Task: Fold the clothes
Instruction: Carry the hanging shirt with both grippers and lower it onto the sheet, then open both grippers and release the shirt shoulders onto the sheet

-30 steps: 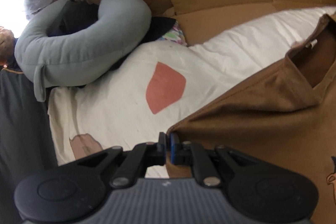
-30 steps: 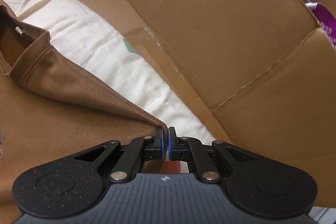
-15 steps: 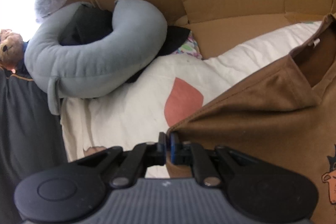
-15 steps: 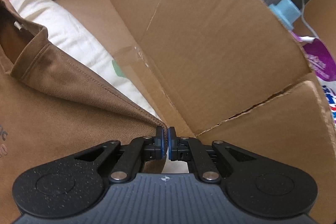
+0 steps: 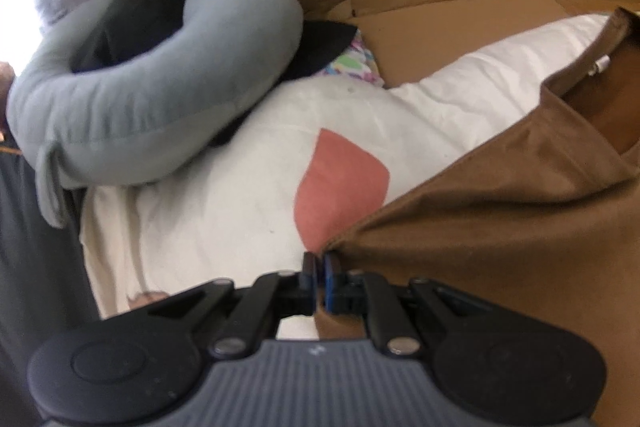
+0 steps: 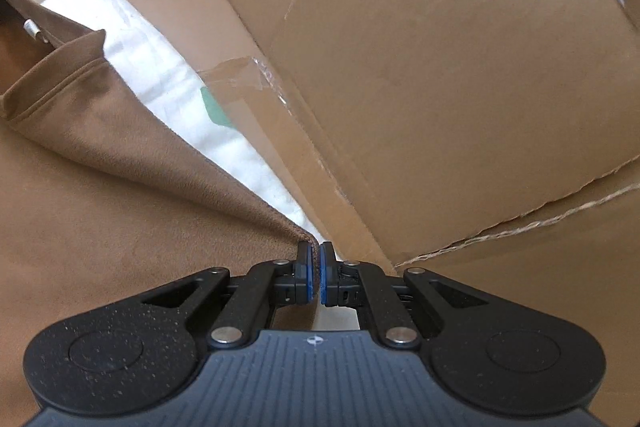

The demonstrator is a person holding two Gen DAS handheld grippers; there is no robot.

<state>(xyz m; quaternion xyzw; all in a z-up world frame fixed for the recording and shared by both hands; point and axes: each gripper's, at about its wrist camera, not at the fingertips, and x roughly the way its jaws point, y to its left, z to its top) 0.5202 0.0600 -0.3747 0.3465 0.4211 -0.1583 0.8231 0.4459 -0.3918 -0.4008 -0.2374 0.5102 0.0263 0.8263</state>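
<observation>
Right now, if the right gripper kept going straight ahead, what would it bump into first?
Probably the cardboard wall. The right gripper, pinching the brown shirt, points toward it past the white cloth; depth is unclear.

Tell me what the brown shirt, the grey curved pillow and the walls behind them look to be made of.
Brown shirt: soft matte knit, probably brushed cotton; fuzzy nap, stitched collar seam.
Grey curved pillow: stuffed matte fabric, maybe jersey or fleece; plump with soft creases.
Walls: plain brown cardboard; torn edge, fold lines, clear tape.
</observation>
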